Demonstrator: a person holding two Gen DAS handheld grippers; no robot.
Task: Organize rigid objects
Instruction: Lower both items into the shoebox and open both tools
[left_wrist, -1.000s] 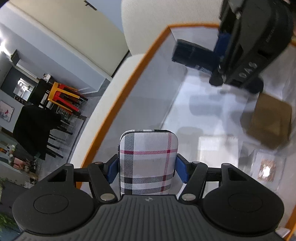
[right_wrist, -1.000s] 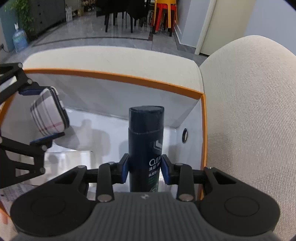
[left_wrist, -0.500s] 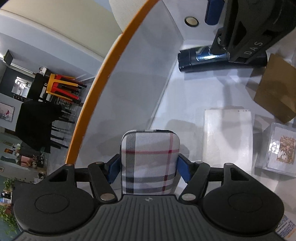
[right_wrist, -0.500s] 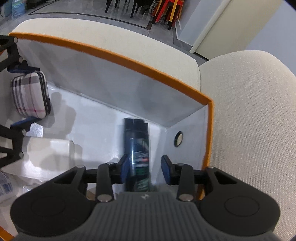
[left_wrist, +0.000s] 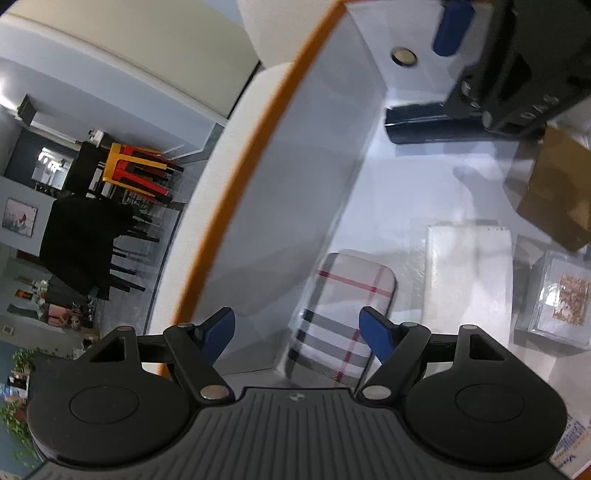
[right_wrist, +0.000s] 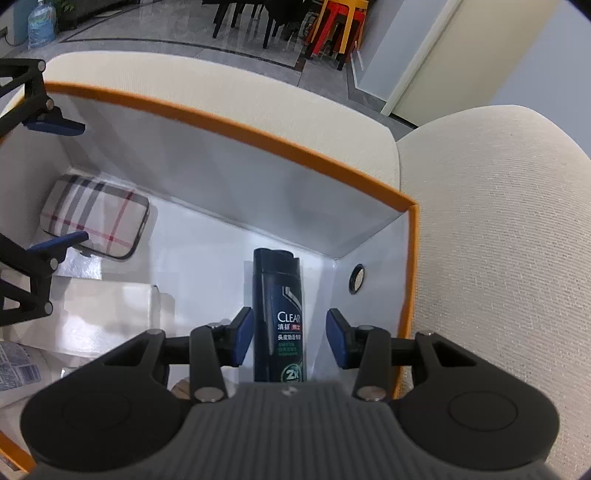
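A plaid hard case (left_wrist: 343, 314) lies on the floor of the white box with the orange rim (left_wrist: 236, 206), against its wall; it also shows in the right wrist view (right_wrist: 94, 221). My left gripper (left_wrist: 297, 332) is open above it, its jaws wide apart. A dark Clear shampoo bottle (right_wrist: 277, 317) lies in the box's far corner, also in the left wrist view (left_wrist: 417, 123). My right gripper (right_wrist: 290, 341) is open, its jaws either side of the bottle without touching it.
In the box lie a white flat box (left_wrist: 467, 280), a brown cardboard box (left_wrist: 554, 195), a clear plastic case (left_wrist: 557, 299) and a printed packet (right_wrist: 18, 365). The box sits on a cream sofa (right_wrist: 498, 258). Chairs and stools (left_wrist: 136, 170) stand beyond.
Both grippers have opened. The plaid case has left my left gripper and lies on the box floor. The shampoo bottle lies free in the corner, and my right gripper has drawn back slightly.
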